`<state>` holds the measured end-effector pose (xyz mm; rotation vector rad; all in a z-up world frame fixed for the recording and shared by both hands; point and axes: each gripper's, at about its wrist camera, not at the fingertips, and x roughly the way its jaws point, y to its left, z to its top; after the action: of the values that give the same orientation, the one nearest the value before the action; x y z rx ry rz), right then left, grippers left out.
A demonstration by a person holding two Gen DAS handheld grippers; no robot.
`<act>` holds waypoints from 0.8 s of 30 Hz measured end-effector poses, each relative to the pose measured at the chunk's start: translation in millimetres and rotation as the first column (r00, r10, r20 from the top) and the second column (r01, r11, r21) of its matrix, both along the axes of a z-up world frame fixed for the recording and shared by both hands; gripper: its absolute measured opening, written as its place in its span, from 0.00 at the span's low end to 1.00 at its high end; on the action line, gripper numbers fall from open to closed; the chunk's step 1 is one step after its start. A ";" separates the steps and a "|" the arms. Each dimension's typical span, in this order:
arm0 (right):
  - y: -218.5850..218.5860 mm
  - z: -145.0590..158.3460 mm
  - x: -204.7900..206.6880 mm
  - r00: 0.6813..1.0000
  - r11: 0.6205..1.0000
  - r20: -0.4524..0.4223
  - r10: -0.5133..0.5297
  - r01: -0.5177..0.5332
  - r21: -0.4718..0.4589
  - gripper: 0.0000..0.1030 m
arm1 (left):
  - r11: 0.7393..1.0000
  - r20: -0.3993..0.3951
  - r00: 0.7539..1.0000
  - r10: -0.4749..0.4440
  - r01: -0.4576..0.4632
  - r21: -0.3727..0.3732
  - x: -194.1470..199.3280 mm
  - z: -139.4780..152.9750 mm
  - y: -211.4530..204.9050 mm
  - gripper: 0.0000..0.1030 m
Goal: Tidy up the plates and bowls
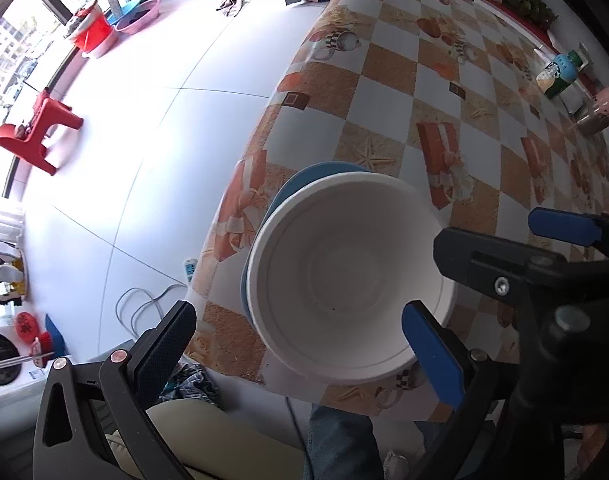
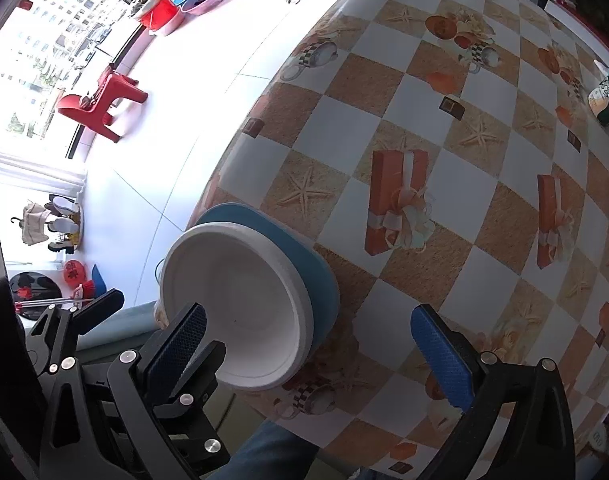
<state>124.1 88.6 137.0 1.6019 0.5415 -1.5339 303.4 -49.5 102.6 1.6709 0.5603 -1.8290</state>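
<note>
A white bowl [image 1: 344, 276] sits on a blue plate [image 1: 296, 188] near the front left corner of the checked table [image 1: 384, 100]. My left gripper [image 1: 300, 344] is open and hovers above the bowl's near rim, its jaws on either side, holding nothing. In the right wrist view the same white bowl [image 2: 240, 308] rests on the blue plate [image 2: 300, 252]. My right gripper [image 2: 308, 336] is open and empty just right of the bowl. Its blue fingertip [image 1: 560, 226] also shows in the left wrist view.
A Starbucks cup [image 2: 606, 98] and a pink mug [image 1: 608, 100] stand at the table's far right. A red stool [image 1: 32, 132], a red bucket [image 1: 92, 32] and a pink basin [image 1: 138, 16] are on the white floor to the left. The person's jeans [image 1: 340, 440] are at the table's front edge.
</note>
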 end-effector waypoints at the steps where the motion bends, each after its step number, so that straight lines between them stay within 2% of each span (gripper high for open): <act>1: -0.1 -0.6 0.2 1.000 1.000 0.001 0.000 0.000 0.001 1.00 | 1.000 0.005 1.000 -0.002 0.002 -0.005 -0.1 -0.1 0.5 1.00; 24: 2.8 -10.9 16.0 0.999 0.998 0.010 0.042 -0.042 0.037 1.00 | 0.999 0.042 0.999 -0.018 0.017 0.035 1.7 -7.7 10.9 1.00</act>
<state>140.1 91.3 126.1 1.6153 0.5987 -1.4923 305.1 -38.6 94.9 1.7386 0.5645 -1.8011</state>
